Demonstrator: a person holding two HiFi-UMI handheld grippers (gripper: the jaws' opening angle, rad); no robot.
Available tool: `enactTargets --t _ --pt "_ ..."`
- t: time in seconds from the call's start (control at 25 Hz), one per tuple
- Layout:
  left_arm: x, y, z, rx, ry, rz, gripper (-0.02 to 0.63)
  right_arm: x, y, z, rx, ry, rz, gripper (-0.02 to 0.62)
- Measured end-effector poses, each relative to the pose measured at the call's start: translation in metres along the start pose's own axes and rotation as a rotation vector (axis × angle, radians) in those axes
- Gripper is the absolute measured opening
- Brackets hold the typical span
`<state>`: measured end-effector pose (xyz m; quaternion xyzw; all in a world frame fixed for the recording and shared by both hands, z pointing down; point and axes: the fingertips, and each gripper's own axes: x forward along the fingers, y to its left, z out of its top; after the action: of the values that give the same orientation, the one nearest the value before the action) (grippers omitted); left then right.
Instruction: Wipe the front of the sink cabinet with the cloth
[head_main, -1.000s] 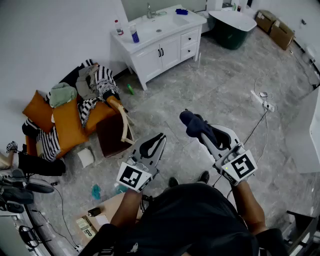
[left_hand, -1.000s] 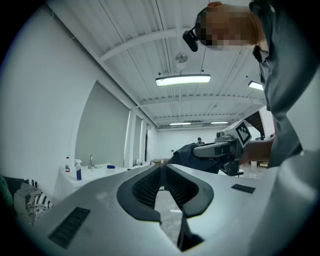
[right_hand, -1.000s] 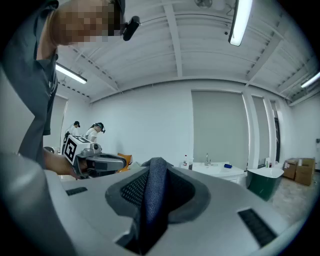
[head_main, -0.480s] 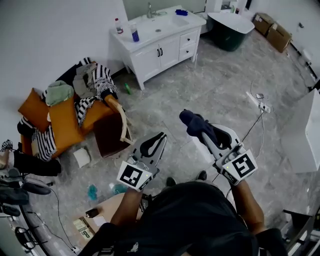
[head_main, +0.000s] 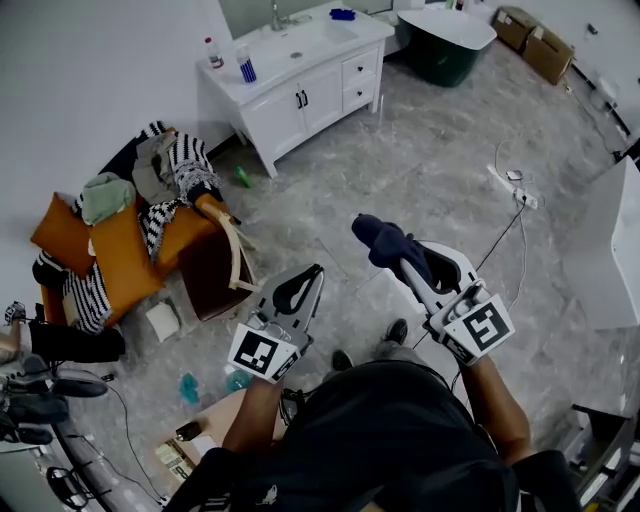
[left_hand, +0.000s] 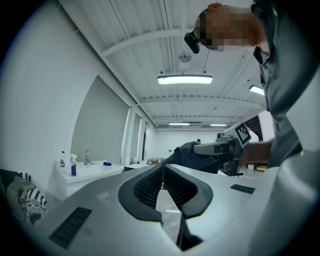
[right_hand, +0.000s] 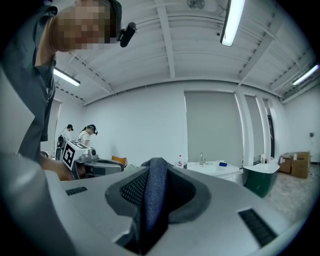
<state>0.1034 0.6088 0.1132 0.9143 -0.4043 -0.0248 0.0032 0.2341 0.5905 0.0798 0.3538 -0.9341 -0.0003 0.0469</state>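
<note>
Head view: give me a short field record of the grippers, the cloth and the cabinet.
right gripper: shut on cloth
cloth: dark blue, bunched at the jaw tips
left gripper: shut, nothing between the jaws
cabinet: white, against the wall, across the floor from both grippers
contact: cloth apart from cabinet
wiping: not yet begun

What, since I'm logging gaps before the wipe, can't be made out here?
- Head view: cabinet front too small to show dirt.
- Right gripper view: right claw hides the cabinet's lower front; cloth's lower end is lost inside it.
- Left gripper view: left claw hides the cabinet's base.
</note>
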Motion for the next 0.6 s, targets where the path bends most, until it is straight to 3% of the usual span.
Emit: enactTargets --t 0.28,0.6 --pt "0.068 -0.009 0.007 0.066 0.04 -0.004 0.005 -0.005 -0.074 -0.005 0.05 -0.051 -0.013 0.091" --pt "0.154 -0.006 0.003 0.051 0.07 0.052 0.005 -0.01 -0.167 -0.015 0.015 -0.063 0.003 0.091"
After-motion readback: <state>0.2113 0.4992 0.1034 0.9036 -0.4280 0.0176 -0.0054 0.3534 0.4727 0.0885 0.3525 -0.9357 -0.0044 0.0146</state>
